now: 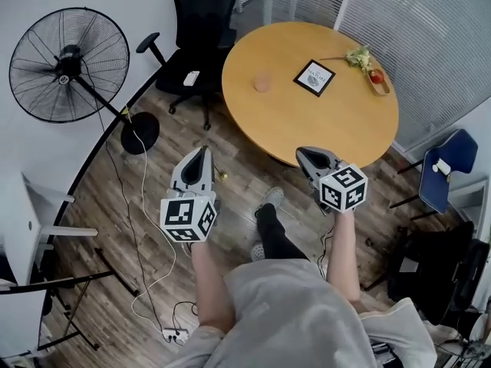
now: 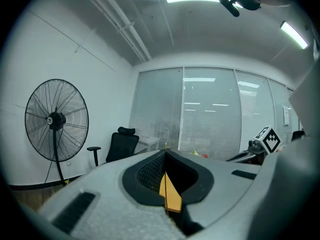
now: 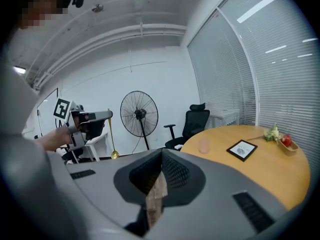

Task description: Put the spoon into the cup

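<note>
Golden and thin, the spoon [image 3: 115,155] is already in our grip. The right gripper view shows it hanging bowl-down from the tip of the left claw [image 3: 107,115]. The left gripper view shows that claw's jaws pressed together, with a fine golden sliver poking out where they meet. In the head view we see only a small gold glint just beside the left claw [image 1: 199,163], over the wooden floor [image 1: 115,228].

The right claw [image 3: 161,156] is closed too, its jaws meeting with nothing between them. It hovers idle near the rim of the desk [image 1: 307,121].

The cup [image 1: 262,81], pale pink and translucent, stands upright on the far half of the round desk, well apart from both claws. It stands alone, with a framed picture [image 1: 314,77] to one side of it and bare wood all round it.

So we judge the pickup done and the delivery not yet begun. The spoon is over the floor on our side of the desk edge, not over the desk. What is left is to carry the left claw across to the cup, bring the hanging bowl over the mouth, lower it in and let go. Since the spoon dangles and may swing, and the cup looks light, we would lower it gently so as not to knock the cup.
</note>
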The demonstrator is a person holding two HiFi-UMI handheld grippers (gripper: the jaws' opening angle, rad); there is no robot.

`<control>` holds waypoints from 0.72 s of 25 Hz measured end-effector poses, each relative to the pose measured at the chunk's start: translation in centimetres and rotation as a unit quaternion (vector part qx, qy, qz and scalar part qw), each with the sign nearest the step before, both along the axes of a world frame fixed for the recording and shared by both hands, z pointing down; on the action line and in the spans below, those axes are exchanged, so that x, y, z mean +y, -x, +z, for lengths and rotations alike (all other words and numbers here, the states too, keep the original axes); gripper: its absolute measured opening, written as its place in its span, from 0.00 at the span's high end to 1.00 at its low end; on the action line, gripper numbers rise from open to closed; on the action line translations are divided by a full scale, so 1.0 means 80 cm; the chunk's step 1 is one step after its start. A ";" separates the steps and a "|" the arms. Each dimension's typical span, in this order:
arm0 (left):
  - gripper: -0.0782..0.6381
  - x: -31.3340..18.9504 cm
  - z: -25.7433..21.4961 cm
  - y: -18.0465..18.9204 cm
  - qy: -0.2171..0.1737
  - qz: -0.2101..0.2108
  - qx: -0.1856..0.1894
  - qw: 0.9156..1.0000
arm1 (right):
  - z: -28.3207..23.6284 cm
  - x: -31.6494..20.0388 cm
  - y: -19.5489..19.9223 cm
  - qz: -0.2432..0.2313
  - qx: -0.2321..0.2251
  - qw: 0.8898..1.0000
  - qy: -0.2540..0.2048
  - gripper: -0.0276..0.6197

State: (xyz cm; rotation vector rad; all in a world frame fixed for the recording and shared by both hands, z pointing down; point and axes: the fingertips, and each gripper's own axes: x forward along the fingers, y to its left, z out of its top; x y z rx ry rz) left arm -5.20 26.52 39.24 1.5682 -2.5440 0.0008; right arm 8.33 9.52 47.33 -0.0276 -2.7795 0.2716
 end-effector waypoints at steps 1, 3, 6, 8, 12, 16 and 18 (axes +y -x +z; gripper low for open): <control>0.88 -0.014 -0.002 0.010 0.002 0.004 -0.002 1.000 | 0.002 -0.010 0.009 0.001 0.000 1.000 0.002 0.96; 0.88 -0.046 -0.003 0.029 0.009 0.015 -0.006 1.000 | 0.005 -0.035 0.027 0.003 0.006 1.000 -0.001 0.96; 0.88 -0.096 -0.008 0.058 0.019 0.031 -0.012 0.999 | 0.003 -0.082 0.055 0.015 0.013 1.000 -0.004 0.96; 0.88 -0.128 -0.015 0.077 0.026 0.038 -0.018 0.999 | -0.006 -0.115 0.074 0.027 0.005 1.000 0.003 0.96; 0.88 -0.178 -0.020 0.113 0.036 0.040 -0.022 0.998 | -0.019 -0.167 0.109 0.036 -0.005 0.999 0.009 0.96; 0.88 -0.222 -0.022 0.149 0.037 0.044 -0.018 0.998 | -0.019 -0.206 0.144 0.036 -0.001 0.999 0.014 0.96; 0.88 -0.244 -0.025 0.165 0.039 0.045 -0.020 0.998 | -0.017 -0.225 0.159 0.036 0.004 0.999 0.016 0.96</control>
